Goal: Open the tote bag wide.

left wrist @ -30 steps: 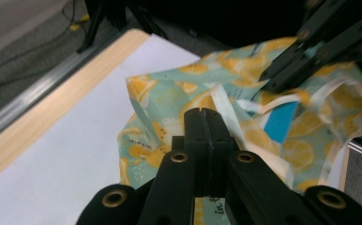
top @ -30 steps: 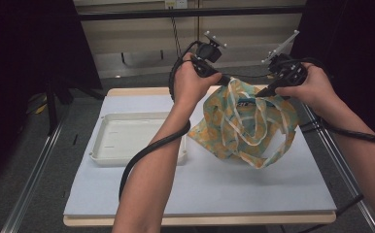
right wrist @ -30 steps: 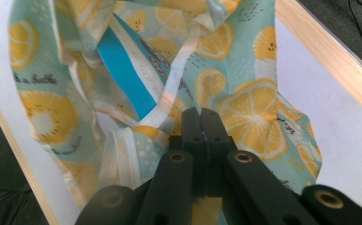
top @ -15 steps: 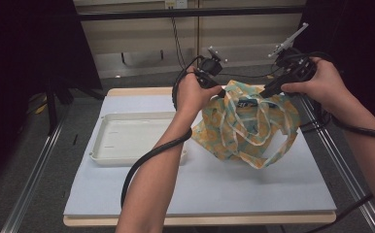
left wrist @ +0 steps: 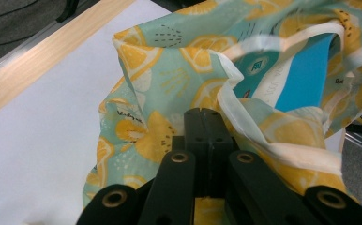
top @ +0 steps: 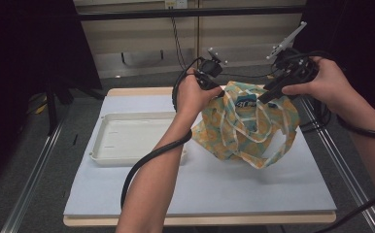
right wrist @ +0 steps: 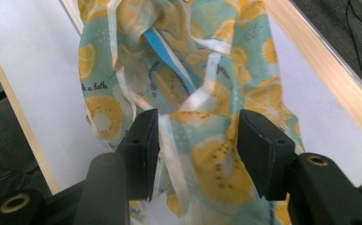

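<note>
Pinching the bag near its rim, our left gripper has its jaws pressed together with the lemon-print cloth caught between them, the pale edging folding past just to one side of the tips. Our right gripper is different: its jaws have just been opening and now stand partly apart, with the bag's cloth and a pale strap lying in the gap; one pad has the strap right against it, while the other sits beside the fabric, and we see no squeeze on it. From the right gripper view the bag hangs away from the jaws, with a blue thing showing inside its mouth. From above, we see the left gripper at the bag's near-left top corner and the right gripper at the top right, so the mouth is spread between our two hands. The bag's top is lifted, its lower part slumped on the white mat toward the right half of the table. A white tray lies on the mat to the left, just beside the bag's bottom corner. Cables trail back from both grippers along our forearms.
</note>
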